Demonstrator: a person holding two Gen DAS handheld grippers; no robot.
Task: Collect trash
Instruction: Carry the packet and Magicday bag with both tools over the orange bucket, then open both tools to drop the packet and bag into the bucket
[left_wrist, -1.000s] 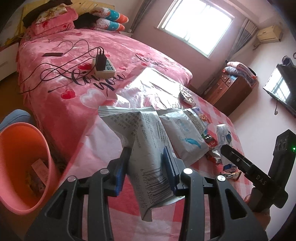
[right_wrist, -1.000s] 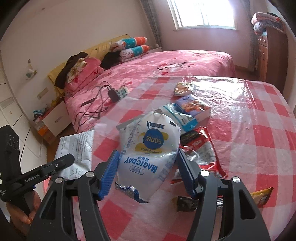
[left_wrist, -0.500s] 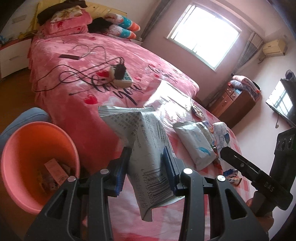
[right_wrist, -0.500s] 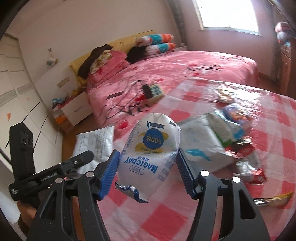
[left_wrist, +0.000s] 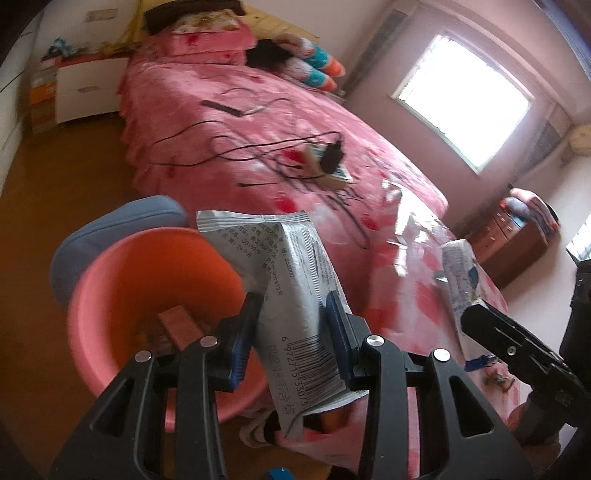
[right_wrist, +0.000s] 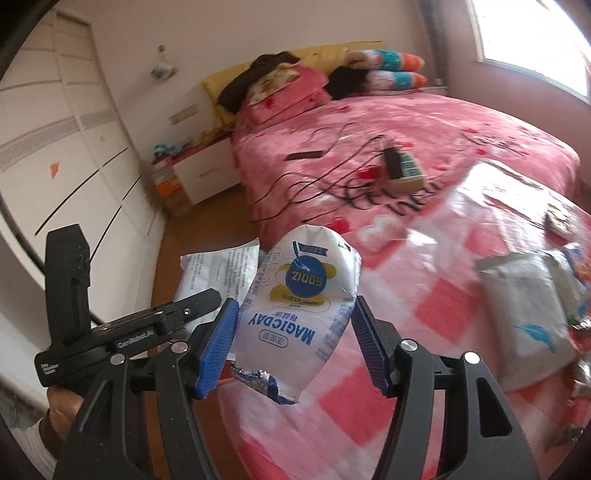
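My left gripper (left_wrist: 293, 332) is shut on a grey-white printed wrapper (left_wrist: 291, 280) with a barcode and holds it in the air over the right rim of an orange-pink bucket (left_wrist: 110, 295) on the floor; scraps lie inside the bucket. My right gripper (right_wrist: 295, 339) is shut on a white "MAGICDAY" bag (right_wrist: 299, 310), held up off the table. In the right wrist view the left gripper (right_wrist: 129, 332) and its wrapper (right_wrist: 214, 269) show at the left. In the left wrist view the right gripper (left_wrist: 517, 350) and its bag (left_wrist: 460, 273) show at the right.
A table with a pink checked cloth (right_wrist: 424, 332) carries more wrappers, one a white packet (right_wrist: 528, 299). A pink bed (left_wrist: 277, 122) with cables and a power strip (left_wrist: 328, 162) lies behind. A blue-grey stool (left_wrist: 110, 229) stands beside the bucket. Wooden floor (left_wrist: 55, 177) lies at the left.
Both grippers have swung left, away from the table, each with its wrapper. The left gripper's wrapper now hangs over the bucket's edge, and the bucket looks closer and more central.
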